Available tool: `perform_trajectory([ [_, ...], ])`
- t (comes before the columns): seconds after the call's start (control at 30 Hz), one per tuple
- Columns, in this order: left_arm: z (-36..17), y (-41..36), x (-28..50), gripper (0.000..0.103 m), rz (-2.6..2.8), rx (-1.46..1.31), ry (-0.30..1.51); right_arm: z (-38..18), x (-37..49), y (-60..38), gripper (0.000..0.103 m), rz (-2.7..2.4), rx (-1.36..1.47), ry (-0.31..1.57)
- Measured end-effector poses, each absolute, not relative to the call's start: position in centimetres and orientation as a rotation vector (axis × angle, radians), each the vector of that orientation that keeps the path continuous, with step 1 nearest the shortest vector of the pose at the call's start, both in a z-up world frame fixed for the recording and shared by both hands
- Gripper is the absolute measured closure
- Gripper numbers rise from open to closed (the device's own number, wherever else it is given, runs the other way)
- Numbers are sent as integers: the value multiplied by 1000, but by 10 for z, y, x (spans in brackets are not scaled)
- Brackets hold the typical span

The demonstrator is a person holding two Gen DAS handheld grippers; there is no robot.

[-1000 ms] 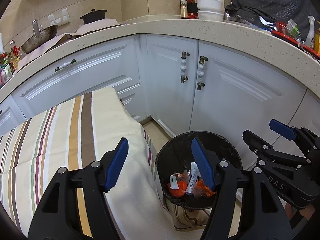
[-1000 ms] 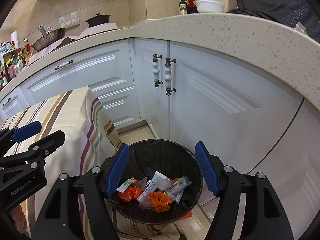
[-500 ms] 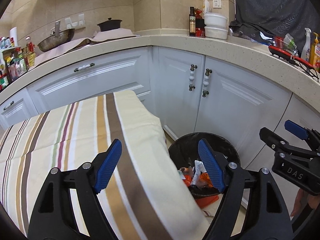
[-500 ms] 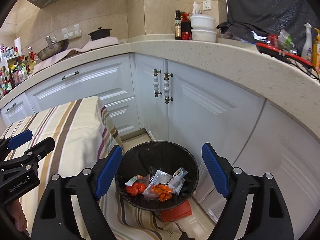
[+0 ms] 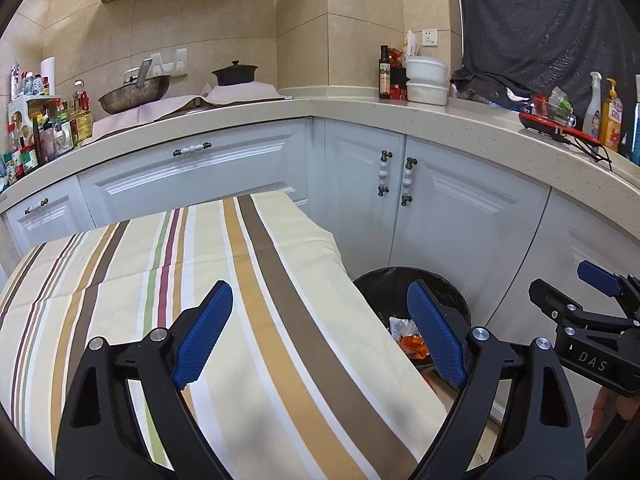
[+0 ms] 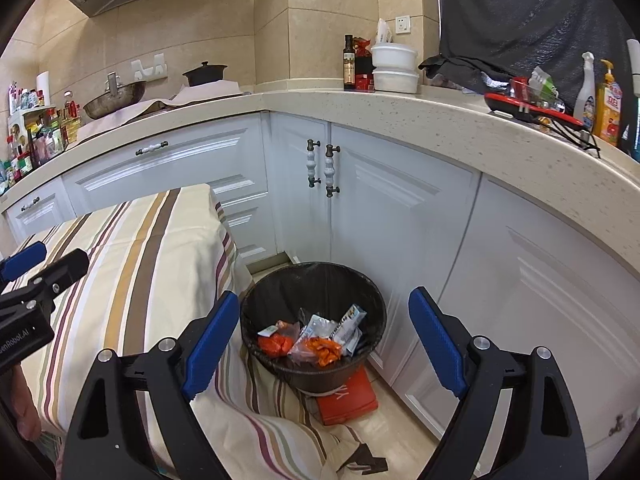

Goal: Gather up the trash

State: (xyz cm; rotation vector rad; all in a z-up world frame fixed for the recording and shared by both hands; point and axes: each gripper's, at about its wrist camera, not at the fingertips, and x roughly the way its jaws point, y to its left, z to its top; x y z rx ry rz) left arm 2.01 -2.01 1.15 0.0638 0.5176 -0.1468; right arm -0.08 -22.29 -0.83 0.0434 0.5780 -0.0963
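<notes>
Both grippers' blue fingers were spread apart, grasping nothing: left gripper point(image 5: 320, 336) above the striped tablecloth point(image 5: 168, 280), right gripper point(image 6: 324, 340) over the black bin point(image 6: 314, 280) low centre, wrappers point(image 6: 316, 338) lying inside it

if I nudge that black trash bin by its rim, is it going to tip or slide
The trash bin probably slides or rocks easily: it holds only a few wrappers, so it looks light. It seems to sit partly on a red flat object, which may make it wobble. Its thin bag liner may slip.
</notes>
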Motion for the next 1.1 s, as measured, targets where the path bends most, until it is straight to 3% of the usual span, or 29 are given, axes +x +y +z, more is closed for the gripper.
perform_trajectory([
  [1.1,11,-18,-29,15,-187,55,501,0,-69,-219,18,-170,34,461],
])
